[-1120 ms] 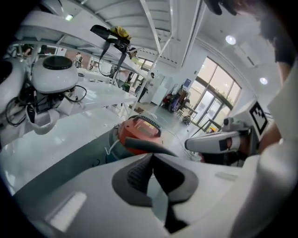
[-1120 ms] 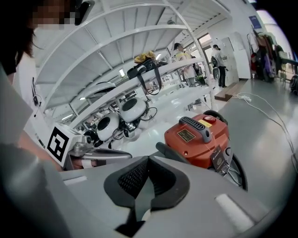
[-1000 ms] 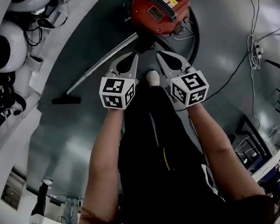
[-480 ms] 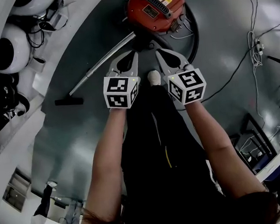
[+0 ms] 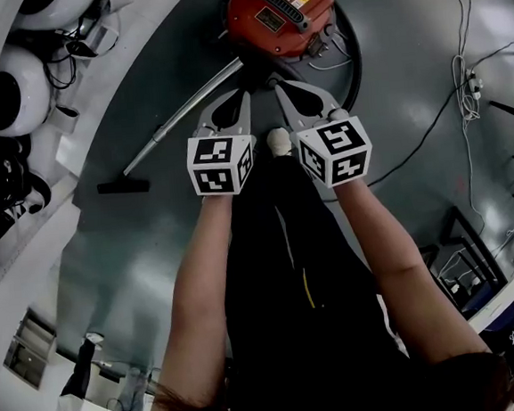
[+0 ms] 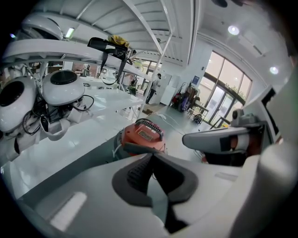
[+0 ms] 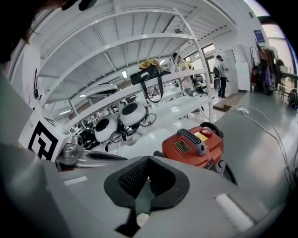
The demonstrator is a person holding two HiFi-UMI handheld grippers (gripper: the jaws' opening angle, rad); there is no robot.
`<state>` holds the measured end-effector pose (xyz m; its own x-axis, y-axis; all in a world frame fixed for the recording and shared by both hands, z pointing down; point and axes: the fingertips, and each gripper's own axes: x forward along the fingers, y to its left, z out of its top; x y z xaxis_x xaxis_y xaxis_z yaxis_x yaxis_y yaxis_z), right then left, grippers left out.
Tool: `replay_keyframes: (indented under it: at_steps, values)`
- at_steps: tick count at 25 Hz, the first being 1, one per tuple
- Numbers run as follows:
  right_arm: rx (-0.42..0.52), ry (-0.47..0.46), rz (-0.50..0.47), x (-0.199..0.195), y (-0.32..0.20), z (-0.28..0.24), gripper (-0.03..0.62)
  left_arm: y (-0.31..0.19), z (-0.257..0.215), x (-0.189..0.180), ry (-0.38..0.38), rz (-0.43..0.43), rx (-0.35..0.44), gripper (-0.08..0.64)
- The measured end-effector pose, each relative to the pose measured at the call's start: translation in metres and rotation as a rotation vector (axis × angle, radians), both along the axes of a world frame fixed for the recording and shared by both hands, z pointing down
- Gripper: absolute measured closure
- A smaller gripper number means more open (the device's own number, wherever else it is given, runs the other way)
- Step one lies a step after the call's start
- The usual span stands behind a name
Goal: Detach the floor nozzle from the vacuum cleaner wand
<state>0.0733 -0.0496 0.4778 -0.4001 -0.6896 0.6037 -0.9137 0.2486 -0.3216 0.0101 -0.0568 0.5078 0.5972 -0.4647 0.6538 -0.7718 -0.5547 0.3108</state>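
The person stands over the grey floor (image 5: 405, 53) and holds both grippers in front of the body, side by side, slanting down toward the red vacuum cleaner (image 5: 280, 10) on the far side. The left gripper (image 5: 242, 97) has its jaws pressed together with nothing between them; in its own view the dark pads meet and only the vacuum cleaner shows beyond them. The right gripper (image 5: 281, 89) is the same, jaws together and empty. I judge that they are kept closed because no grasp has begun: the hands are only carried toward the work. The metal wand (image 5: 185, 113) lies on the floor and runs from the vacuum cleaner toward the left and nearer. The black floor nozzle (image 5: 121, 186) sits flat at its left end and appears to be joined to it. This nozzle is well apart from both grippers, to the left of the left one, so no part of the detaching seems done yet. In the head view the wand passes close by the tip of the left gripper, but I cannot tell if they touch. A black hose (image 5: 359, 52) curves round the right side of the vacuum cleaner, out of the way. To separate the parts, probably one gripper must hold the wand while the other pulls the nozzle, so both jaws must first open and the hands go left.
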Motion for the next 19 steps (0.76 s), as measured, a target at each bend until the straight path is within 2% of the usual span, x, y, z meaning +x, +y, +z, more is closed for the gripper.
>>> replay_keyframes:
  at_steps: [19]
  values:
    - [-0.035,-0.016,0.006,0.004,-0.009,0.013,0.595,-0.004,0.021,0.008,0.014,0.022,-0.064,0.549]
